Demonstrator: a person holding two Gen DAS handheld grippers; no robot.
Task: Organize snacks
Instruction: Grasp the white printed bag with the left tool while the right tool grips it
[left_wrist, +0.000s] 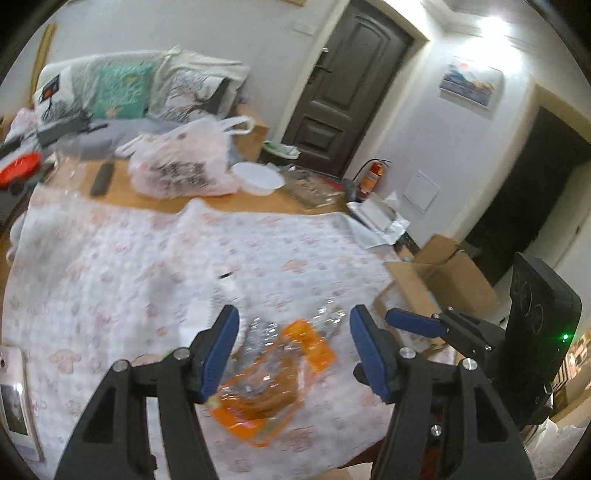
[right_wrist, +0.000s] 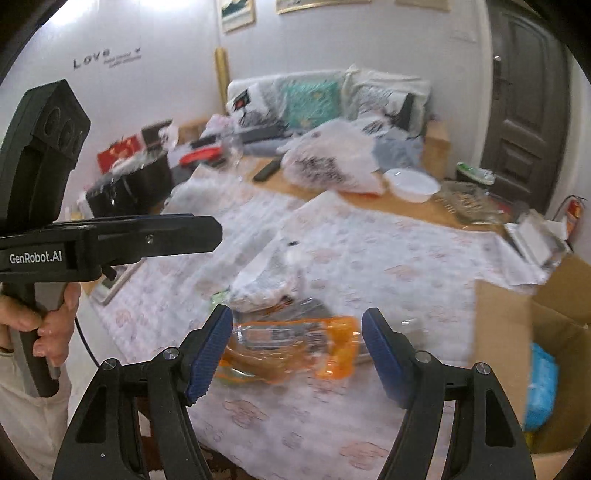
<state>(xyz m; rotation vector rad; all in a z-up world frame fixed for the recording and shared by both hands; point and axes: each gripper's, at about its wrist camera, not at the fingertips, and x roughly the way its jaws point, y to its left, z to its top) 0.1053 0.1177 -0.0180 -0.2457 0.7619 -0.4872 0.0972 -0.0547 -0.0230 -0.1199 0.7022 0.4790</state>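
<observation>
An orange snack packet (left_wrist: 273, 384) lies on the flowered tablecloth (left_wrist: 147, 258). My left gripper (left_wrist: 294, 312) hovers over it, open, the pads clear of the packet. In the right wrist view the same orange packet (right_wrist: 295, 343) lies crosswise under my right gripper (right_wrist: 297, 312), which is also open and holds nothing. A pale crinkled packet (right_wrist: 266, 277) lies just beyond the orange one. A hand (right_wrist: 48, 325) holds the left gripper (right_wrist: 216, 232) at the left of that view. The right gripper's body (left_wrist: 535, 350) shows at the right of the left wrist view.
An open cardboard box (right_wrist: 517, 314) stands off the table's right edge with a blue pack (right_wrist: 539, 384) inside. At the far end of the table are a white plastic bag (left_wrist: 181, 162), a white bowl (left_wrist: 258, 177), a remote (left_wrist: 101, 179) and a glass tray (left_wrist: 310, 188).
</observation>
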